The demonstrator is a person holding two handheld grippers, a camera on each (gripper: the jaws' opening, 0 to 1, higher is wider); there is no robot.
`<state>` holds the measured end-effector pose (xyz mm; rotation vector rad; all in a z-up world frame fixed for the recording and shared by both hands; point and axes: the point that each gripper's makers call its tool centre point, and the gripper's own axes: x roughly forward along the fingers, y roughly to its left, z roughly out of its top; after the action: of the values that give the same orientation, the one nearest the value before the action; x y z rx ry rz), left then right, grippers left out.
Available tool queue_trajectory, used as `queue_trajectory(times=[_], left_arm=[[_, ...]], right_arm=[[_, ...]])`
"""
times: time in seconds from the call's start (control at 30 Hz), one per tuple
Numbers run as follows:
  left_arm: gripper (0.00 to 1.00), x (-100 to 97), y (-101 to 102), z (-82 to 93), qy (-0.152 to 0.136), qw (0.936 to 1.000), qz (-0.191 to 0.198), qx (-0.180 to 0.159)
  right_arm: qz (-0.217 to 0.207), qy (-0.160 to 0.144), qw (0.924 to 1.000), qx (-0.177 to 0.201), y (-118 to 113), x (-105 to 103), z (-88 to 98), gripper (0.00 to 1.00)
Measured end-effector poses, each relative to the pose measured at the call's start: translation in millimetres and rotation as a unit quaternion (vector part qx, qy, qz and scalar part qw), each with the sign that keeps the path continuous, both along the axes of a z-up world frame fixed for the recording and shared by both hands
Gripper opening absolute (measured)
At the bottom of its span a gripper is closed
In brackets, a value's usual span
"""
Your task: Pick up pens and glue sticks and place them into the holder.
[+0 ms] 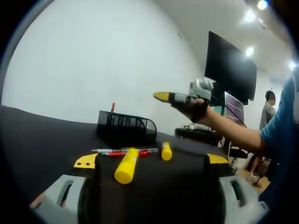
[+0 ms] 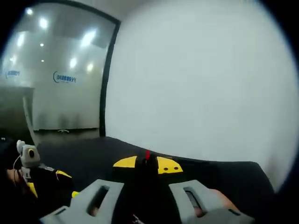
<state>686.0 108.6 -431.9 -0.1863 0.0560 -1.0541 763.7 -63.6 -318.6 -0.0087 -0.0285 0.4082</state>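
Over black table point(image 1: 37, 135), by white wall point(image 1: 93, 60): left claw point(image 1: 152, 160) wide, right claw point(image 2: 147, 164) tight on pen point(image 2: 147, 154).

Each claw is built from two pale grey moulded jaw arms, each pierced by an elongated slot, and is tipped with yellow pads. In the left gripper view, the left claw point(image 1: 150, 161) has its grey arms at 7 and 5 o'clock, with a broad black body between them. In the right gripper view, two small dark dots are seen on one yellow pad of the right claw point(image 2: 147, 164). Toward 3 o'clock in the left gripper view, a blue short sleeve point(image 1: 280, 126) is worn.
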Motion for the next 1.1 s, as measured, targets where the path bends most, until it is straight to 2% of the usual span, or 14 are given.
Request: queue_trajectory(times=[0.27, 0.5, 0.77, 0.9, 1.0, 1.03, 1.07, 1.1], left_arm=[[0.82, 4.5, 5.6, 3.5, 0.013, 0.9996, 0.018, -0.017], [0.79, 5.2, 5.1, 1.9, 0.01, 0.9996, 0.023, -0.011], [0.79, 5.7, 5.3, 1.2, 0.013, 0.9995, 0.029, -0.009], [0.79, 5.5, 4.4, -1.0, 0.014, 0.9994, 0.032, -0.003], [0.8, 8.3, 4.4, -5.5, 0.015, 0.9993, 0.034, 0.009], [0.8, 9.0, 4.8, -5.9, 0.016, 0.9993, 0.033, 0.009], [0.8, 9.6, 5.4, -6.4, 0.017, 0.9992, 0.034, 0.01], [0.8, 10.5, 6.4, -6.5, 0.017, 0.9992, 0.034, 0.009]], right_arm=[[-0.005, 0.008, 0.9995, 0.031, -23.1, -44.9, -29.2, 0.16], [-0.027, 0.015, 0.9993, 0.023, -45.3, -68.9, -68.4, 0.2], [-0.046, -0.009, 0.9977, 0.049, -61.3, -82.8, -84.2, 0.27], [-0.056, -0.006, 0.9962, 0.067, -68.1, -82.7, -93.1, 0.31], [-0.064, 0.006, 0.9958, 0.064, -72.5, -83.2, -102.8, 0.34], [-0.074, -0.012, 0.9945, 0.073, -77.9, -82.9, -94.6, 0.34], [-0.082, -0.017, 0.9921, 0.093, -81.8, -82.3, -93.4, 0.34], [-0.086, 0.003, 0.9918, 0.094, -84.5, -81.4, -99.5, 0.34]])
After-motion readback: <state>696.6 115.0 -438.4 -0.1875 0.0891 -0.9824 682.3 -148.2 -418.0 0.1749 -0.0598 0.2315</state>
